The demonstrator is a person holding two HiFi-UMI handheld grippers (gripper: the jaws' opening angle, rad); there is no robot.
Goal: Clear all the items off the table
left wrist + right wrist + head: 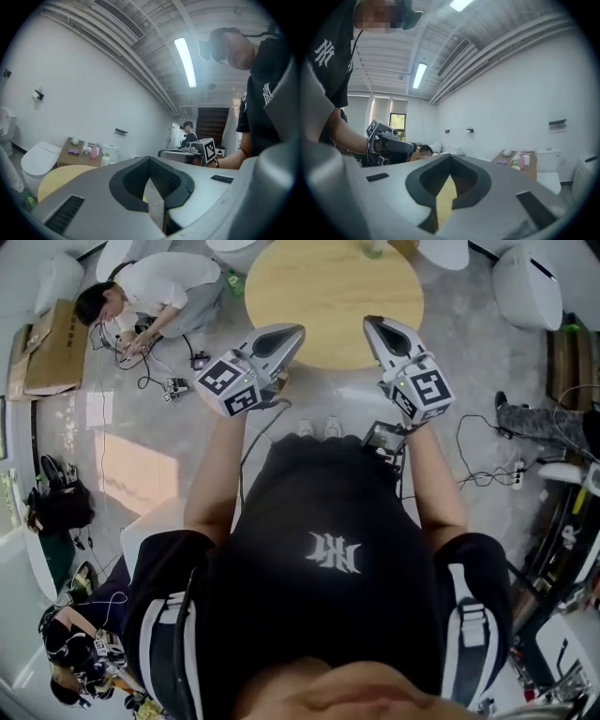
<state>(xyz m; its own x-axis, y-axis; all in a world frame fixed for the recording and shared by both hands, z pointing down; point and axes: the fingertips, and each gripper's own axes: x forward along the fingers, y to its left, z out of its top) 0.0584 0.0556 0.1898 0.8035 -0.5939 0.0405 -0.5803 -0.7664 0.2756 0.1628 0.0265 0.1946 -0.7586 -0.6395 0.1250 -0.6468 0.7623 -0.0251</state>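
Black T-shirt (328,549) with a white logo fills the bottom of the head view, as the person looks down along the own body to two white shoes (319,427) on the grey floor (141,456). Both bare forearms reach forward, and each hand holds a grey tool with a marker cube.

The left gripper (295,331) points toward the round table (328,296) of light wood, and its tip lies over the near left edge of the top in this view. The right gripper (372,322) points the same way, with its tip over the near right part. In each gripper view the two dark pads meet at the tip, so both tools are closed and hold nothing.

The round table stands just ahead of the person. Its top is pale yellow, smooth and almost bare. Only one small pale green thing (375,247) stands at the far edge, cut by the frame, and I cannot tell what it is. In the left gripper view the yellow top (61,178) shows low at the left, under the grey body.

Beyond it, against the white wall, a low brown cabinet (70,159) carries a pink bottle (95,152) and some small things. White toilets (530,287) stand around the table. At the upper left another person (141,292) crouches over cables, beside a flat cardboard box (52,348).
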